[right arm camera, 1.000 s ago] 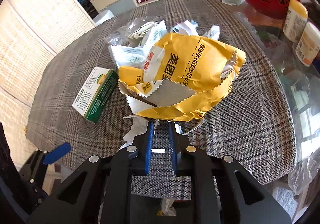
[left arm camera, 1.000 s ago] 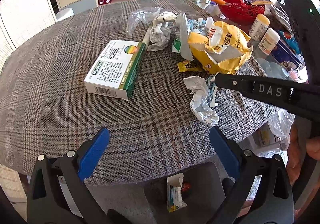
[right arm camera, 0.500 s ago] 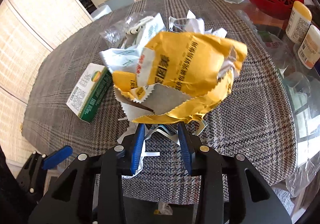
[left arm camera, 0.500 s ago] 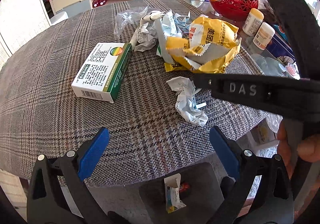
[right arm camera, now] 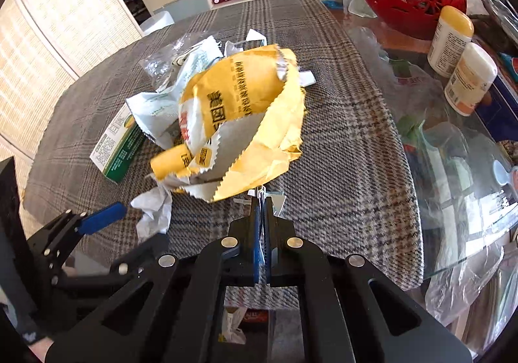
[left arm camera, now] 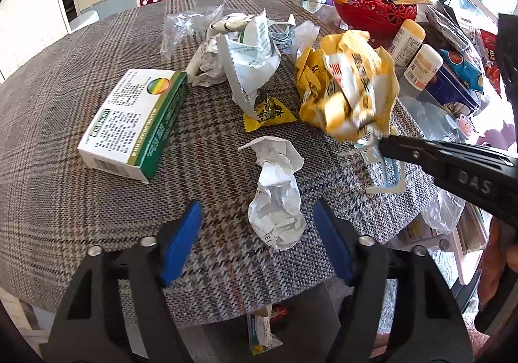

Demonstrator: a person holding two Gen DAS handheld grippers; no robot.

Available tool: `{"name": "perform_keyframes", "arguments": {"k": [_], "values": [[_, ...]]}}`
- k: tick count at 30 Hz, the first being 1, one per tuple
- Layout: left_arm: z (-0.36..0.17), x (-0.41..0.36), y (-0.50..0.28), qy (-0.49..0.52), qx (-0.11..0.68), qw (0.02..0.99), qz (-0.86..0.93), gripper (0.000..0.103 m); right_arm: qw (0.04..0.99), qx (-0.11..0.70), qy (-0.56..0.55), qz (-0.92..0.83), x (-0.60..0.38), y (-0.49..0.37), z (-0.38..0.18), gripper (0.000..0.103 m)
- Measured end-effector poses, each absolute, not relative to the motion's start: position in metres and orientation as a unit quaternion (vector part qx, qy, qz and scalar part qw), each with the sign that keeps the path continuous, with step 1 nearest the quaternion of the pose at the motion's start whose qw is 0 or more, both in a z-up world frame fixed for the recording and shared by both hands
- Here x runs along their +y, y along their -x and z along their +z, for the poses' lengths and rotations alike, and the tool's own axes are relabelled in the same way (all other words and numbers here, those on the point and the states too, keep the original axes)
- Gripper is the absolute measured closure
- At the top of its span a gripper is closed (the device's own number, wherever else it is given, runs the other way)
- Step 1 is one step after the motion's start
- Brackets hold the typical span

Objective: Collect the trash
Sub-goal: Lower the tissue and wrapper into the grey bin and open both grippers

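Observation:
My right gripper is shut on the near edge of a crumpled yellow paper bag and holds it lifted over the plaid table; the bag also shows in the left wrist view, with the right gripper beside it. My left gripper is open, its blue pads on either side of a crumpled white paper lying near the table's front edge. A green and white box, a white wrapper and a small yellow packet lie behind it.
A red basket and two white bottles stand on the glass at the right. A clear plastic bag lies at the back. Below the table edge a dark bin holds some wrappers.
My right gripper opened briefly, then shut on the yellow bag's edge and lifted it. My left gripper moved forward so the crumpled white paper sits between its pads.

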State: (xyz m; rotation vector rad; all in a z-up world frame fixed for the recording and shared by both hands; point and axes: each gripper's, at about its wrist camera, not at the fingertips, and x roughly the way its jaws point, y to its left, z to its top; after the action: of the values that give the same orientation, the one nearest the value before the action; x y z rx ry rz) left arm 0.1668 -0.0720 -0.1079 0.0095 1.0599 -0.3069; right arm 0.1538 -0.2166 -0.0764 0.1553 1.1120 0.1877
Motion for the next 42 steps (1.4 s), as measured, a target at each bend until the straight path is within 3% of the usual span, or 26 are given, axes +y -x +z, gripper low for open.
{"name": "perform_keyframes", "arguments": {"k": [3,6,13,32,42], "values": [[-0.110,-0.075,-0.170,-0.010,0.498,0.855,-0.144,0.055,0.839,0.531,-0.069,0.101,-0.218,-0.147,-0.075,0.099],[-0.111,-0.079,-0.170,-0.022,0.493,0.858,-0.144,0.077,0.835,0.533,-0.072,0.115,-0.217,-0.139,-0.072,0.099],[-0.105,-0.083,-0.155,-0.048,0.483,0.862,-0.147,0.091,0.832,0.538,-0.072,0.119,-0.217,-0.121,-0.074,0.099],[-0.104,-0.059,-0.037,0.000,0.471,0.872,-0.135,0.092,0.839,0.519,-0.063,0.150,-0.198,-0.031,-0.080,0.099],[-0.142,-0.056,0.011,0.031,0.502,0.854,-0.130,0.092,0.840,0.515,-0.087,0.145,-0.197,0.010,-0.111,0.099]]}}
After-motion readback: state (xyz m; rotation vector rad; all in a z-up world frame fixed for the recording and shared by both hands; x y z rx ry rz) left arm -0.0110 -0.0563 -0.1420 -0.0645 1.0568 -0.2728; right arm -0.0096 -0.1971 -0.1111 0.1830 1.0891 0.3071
